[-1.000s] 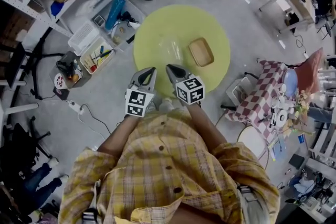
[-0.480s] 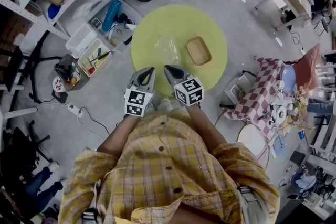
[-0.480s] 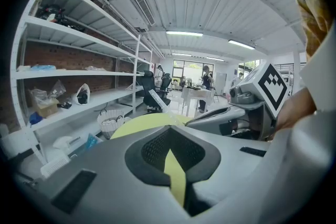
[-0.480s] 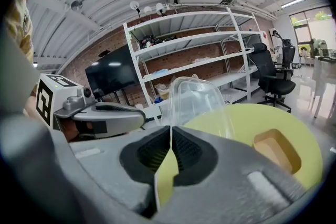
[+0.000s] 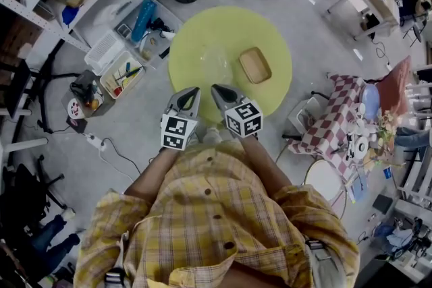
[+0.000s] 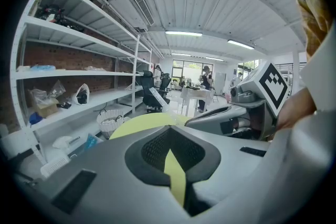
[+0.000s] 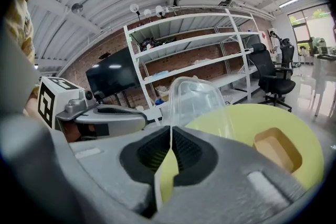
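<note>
My left gripper (image 5: pixel 191 92) and right gripper (image 5: pixel 218 89) hover side by side over the near edge of the round yellow worktop (image 5: pixel 270 30). The fingers of each are pressed together on nothing. A clear plastic tub (image 5: pixel 212 59) stands ahead of them, with a shallow tan tray (image 5: pixel 256 65) beside it.

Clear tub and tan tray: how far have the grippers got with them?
Done: nothing visibly; the clear plastic tub and tan rectangular tray sit apart on the round yellow table. In hand: nothing; left gripper and right gripper are shut, empty, at its near edge. Left: both things untouched.
</note>
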{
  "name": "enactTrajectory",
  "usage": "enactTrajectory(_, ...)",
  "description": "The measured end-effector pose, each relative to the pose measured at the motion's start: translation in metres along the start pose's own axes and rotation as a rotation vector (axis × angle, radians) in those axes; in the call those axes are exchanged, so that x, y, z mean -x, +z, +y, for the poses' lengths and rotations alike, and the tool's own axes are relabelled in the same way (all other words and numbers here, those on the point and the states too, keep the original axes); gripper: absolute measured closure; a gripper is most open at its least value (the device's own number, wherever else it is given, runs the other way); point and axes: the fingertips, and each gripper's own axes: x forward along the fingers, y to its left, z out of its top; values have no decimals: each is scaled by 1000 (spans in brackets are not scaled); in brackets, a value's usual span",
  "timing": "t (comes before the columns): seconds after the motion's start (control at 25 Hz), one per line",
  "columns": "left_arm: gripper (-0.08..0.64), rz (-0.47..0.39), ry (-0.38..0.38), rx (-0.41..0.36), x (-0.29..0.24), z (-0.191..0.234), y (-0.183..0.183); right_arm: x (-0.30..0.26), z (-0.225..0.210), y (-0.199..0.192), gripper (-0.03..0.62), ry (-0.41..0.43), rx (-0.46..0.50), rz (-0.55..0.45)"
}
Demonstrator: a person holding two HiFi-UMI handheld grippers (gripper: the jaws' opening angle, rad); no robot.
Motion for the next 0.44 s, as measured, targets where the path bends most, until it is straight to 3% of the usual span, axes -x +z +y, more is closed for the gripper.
enactTrajectory(0.44,555,3,-22,-9,2,-11,-2,9,3,2,584,-14,-2,-22)
